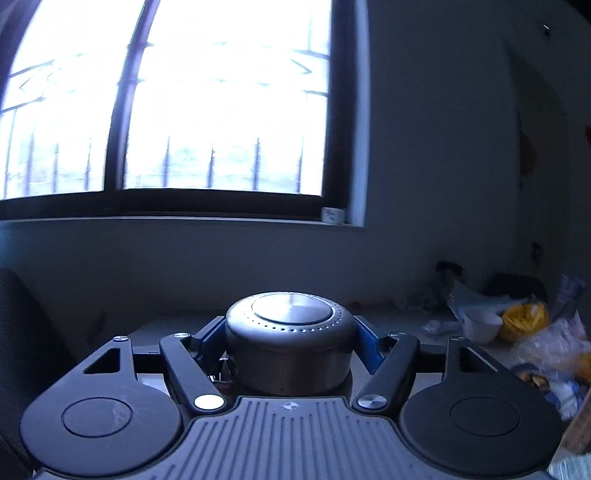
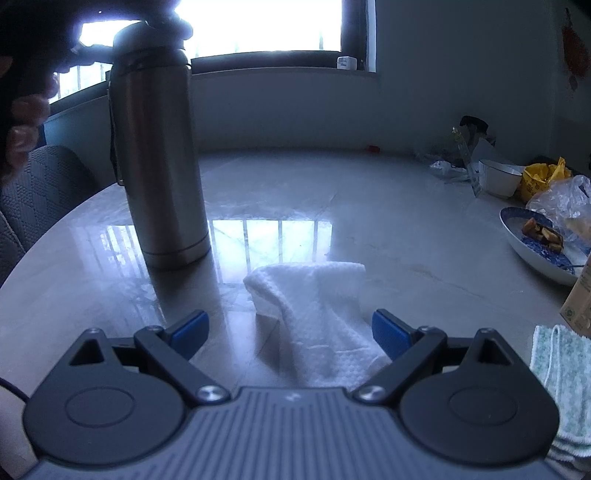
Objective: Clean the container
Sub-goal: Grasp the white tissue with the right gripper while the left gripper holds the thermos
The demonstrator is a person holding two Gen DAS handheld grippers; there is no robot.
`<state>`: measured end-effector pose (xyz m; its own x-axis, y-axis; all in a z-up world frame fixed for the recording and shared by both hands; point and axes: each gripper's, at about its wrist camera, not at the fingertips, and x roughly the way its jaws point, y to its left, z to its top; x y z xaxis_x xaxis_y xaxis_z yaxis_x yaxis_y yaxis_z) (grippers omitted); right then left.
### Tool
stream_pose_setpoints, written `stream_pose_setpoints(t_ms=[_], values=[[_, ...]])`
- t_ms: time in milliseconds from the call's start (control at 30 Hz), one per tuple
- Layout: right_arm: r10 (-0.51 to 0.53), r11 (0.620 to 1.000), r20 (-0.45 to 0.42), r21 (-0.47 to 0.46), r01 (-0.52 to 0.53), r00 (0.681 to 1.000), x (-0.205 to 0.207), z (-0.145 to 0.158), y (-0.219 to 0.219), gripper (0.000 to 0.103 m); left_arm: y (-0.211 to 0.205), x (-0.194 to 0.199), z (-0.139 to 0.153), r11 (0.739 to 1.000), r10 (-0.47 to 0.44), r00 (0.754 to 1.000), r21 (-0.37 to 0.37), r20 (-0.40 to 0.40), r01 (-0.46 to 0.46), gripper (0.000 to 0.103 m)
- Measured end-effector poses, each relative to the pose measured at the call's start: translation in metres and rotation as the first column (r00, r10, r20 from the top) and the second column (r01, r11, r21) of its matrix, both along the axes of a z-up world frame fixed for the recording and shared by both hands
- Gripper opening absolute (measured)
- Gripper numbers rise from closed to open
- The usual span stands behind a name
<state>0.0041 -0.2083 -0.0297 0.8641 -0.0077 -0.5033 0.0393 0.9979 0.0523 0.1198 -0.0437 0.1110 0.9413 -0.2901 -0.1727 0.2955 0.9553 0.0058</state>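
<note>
A tall stainless-steel flask (image 2: 159,155) stands upright on the glossy marble table (image 2: 388,206), left of centre in the right wrist view. Its round steel cap (image 1: 291,317) fills the middle of the left wrist view, and my left gripper (image 1: 290,328) is shut on it, a blue pad on each side. The same gripper shows as a dark shape at the flask's top (image 2: 162,22), with a person's hand (image 2: 26,110) behind it. My right gripper (image 2: 290,325) stands open low over a crumpled white cloth (image 2: 314,306), which lies on the table between its fingers.
At the right edge of the table are a white bowl (image 2: 498,177), a yellow bag (image 2: 543,179), a clear plastic bag (image 2: 565,199), a blue patterned plate with food (image 2: 532,240), a carton (image 2: 580,302) and a green cloth (image 2: 561,369). A grey chair (image 2: 33,184) stands at the left.
</note>
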Motion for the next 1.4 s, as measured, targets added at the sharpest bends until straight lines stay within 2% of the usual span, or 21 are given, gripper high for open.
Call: stream_pose_setpoints(t_ms=[267, 467, 600, 900, 1167, 1200, 1267, 1300, 1333, 1400], values=[[0.016, 1.000, 0.025, -0.003, -0.016, 1.000, -0.005, 0.007, -0.008, 0.095, 0.005, -0.005, -0.010, 1.000, -0.018, 0.999, -0.005, 0.034, 0.018, 0.071], [0.099, 0.995, 0.037, -0.023, -0.098, 0.994, -0.012, 0.016, -0.015, 0.086, 0.004, 0.003, -0.013, 0.999, -0.025, 0.999, 0.030, 0.040, 0.024, 0.071], [0.108, 0.993, 0.041, -0.044, -0.106, 0.993, -0.009, 0.019, -0.020, 0.085, 0.008, 0.002, -0.014, 0.999, -0.032, 0.999, 0.017, 0.045, 0.031, 0.071], [0.116, 0.990, -0.029, -0.074, -0.118, 0.993, 0.009, 0.003, -0.018, 0.065, 0.010, 0.005, -0.017, 0.999, -0.041, 0.998, 0.015, 0.051, 0.040, 0.071], [0.121, 0.989, -0.054, -0.076, -0.125, 0.991, 0.017, -0.003, -0.016, 0.061, 0.012, 0.005, -0.016, 0.999, -0.039, 0.998, 0.013, 0.051, 0.038, 0.071], [0.120, 0.989, -0.059, -0.076, -0.124, 0.991, 0.020, -0.004, -0.017, 0.058, 0.012, 0.005, -0.016, 0.999, -0.039, 0.998, 0.013, 0.051, 0.038, 0.071], [0.113, 0.991, -0.070, -0.070, -0.118, 0.991, 0.026, -0.007, -0.019, 0.040, 0.012, 0.005, -0.016, 0.999, -0.039, 0.998, 0.012, 0.051, 0.039, 0.071], [0.112, 0.992, -0.077, -0.058, -0.116, 0.991, 0.028, -0.008, -0.021, 0.012, 0.012, 0.005, -0.016, 0.999, -0.039, 0.998, 0.012, 0.051, 0.039, 0.071], [0.112, 0.992, -0.081, -0.043, -0.116, 0.990, 0.030, -0.009, -0.022, 0.003, 0.012, 0.005, -0.016, 0.999, -0.040, 0.998, 0.012, 0.052, 0.039, 0.071], [0.125, 0.991, -0.068, -0.040, -0.128, 0.990, 0.027, -0.008, -0.020, 0.003, 0.012, 0.006, -0.016, 0.999, -0.041, 0.998, 0.011, 0.052, 0.041, 0.071]])
